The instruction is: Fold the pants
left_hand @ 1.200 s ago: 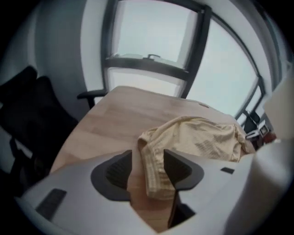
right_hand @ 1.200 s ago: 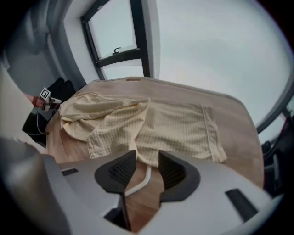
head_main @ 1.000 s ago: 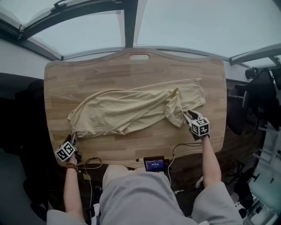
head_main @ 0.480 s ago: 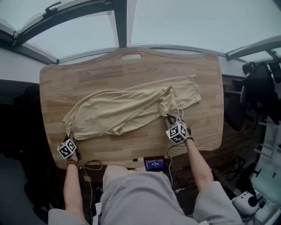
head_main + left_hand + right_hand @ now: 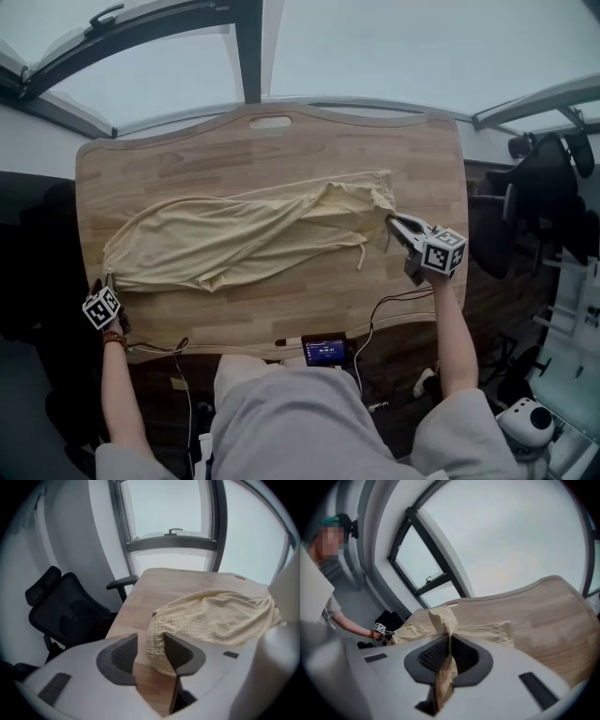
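Observation:
Pale yellow pants (image 5: 234, 244) lie stretched lengthwise across the wooden table (image 5: 281, 150). My left gripper (image 5: 103, 283) is at their left end, by the table's near left corner. In the left gripper view a gathered edge of the pants (image 5: 157, 639) runs between the left gripper's (image 5: 150, 641) jaws. It rests against one pad while a gap shows at the other, and these jaws have just been opening. My right gripper (image 5: 392, 221) is at the pants' right end. Its jaws have just been closing and the right gripper (image 5: 449, 644) pinches a raised fold of the pants (image 5: 440, 620).
A small device with a lit screen (image 5: 324, 352) sits at the table's near edge, with cables (image 5: 394, 305) trailing off it. A black office chair (image 5: 65, 616) stands left of the table and another dark chair (image 5: 544, 187) stands to the right. Window frames run behind.
The pants have been drawn out longer and flatter. The left gripper moved left with their end. The right gripper left the bunched fold, swung right and up, and shut on cloth.

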### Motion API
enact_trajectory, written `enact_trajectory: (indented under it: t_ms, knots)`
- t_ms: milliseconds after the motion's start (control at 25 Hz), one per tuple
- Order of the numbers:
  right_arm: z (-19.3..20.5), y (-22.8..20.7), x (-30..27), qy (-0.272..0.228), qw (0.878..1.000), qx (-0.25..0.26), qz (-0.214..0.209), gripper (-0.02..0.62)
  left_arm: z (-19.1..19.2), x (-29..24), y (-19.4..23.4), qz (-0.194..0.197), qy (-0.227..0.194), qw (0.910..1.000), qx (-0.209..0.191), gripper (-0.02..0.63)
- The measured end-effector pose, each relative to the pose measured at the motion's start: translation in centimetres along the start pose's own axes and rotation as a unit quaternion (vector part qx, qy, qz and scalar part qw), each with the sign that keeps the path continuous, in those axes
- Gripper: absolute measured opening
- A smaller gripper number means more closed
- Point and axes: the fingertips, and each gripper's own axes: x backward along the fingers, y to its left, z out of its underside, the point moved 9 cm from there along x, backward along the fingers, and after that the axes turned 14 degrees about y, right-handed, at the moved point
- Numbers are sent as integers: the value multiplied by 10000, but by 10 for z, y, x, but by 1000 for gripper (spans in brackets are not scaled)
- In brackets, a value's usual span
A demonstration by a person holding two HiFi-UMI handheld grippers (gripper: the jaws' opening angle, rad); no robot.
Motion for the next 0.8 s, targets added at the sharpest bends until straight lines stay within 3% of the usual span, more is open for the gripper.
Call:
enact_trajectory:
  t_ms: [120, 160, 200, 280, 320, 360, 440, 480, 520, 560, 600, 720, 760, 800]
  knots:
    - [-9, -58, 4, 578, 9963, -547, 337, 18, -8, 21, -12, -164, -541, 9978, -346, 186]
    - [-9, -75, 5, 734, 9924, -714, 684, 21, -10, 31, -20, -227, -780, 9954, -514, 186]
    - [-9, -91, 7, 806, 9851, -840, 1267, 23, -13, 43, -32, -271, -1029, 9915, -751, 186]
    - [-11, -113, 12, 774, 9593, -842, 2580, 50, -13, 66, -68, -187, -1447, 9790, -1423, 184]
    - [-12, -114, 11, 745, 9506, -712, 2927, 54, -11, 76, -93, -34, -1573, 9704, -1833, 184]
    - [-14, -107, 4, 742, 9522, -548, 2913, 51, -6, 86, -122, 168, -1650, 9594, -2281, 184]
    - [-21, -77, -25, 909, 9710, -110, 2209, 80, 6, 100, -188, 573, -1750, 9292, -3204, 184]
    - [-24, -62, -42, 1087, 9744, 283, 1946, 135, 10, 103, -224, 757, -1807, 9114, -3618, 186]
    - [-25, -50, -56, 1303, 9695, 858, 1889, 152, 14, 104, -261, 942, -1867, 8932, -3980, 186]
    - [-25, -40, -68, 1542, 9550, 1599, 1966, 149, 17, 105, -297, 1123, -1911, 8747, -4309, 186]
    - [-24, -31, -79, 1795, 9307, 2426, 2068, 149, 21, 104, -329, 1284, -1919, 8552, -4641, 186]
    - [-25, -14, -110, 2466, 8382, 4381, 2114, 150, 35, 93, -401, 1507, -1812, 7927, -5622, 190]
    - [-28, -12, -120, 2595, 8159, 4726, 2087, 150, 38, 87, -417, 1514, -1740, 7795, -5824, 190]
    - [-32, -12, -129, 2677, 8006, 4939, 2083, 150, 39, 80, -430, 1519, -1638, 7724, -5945, 190]
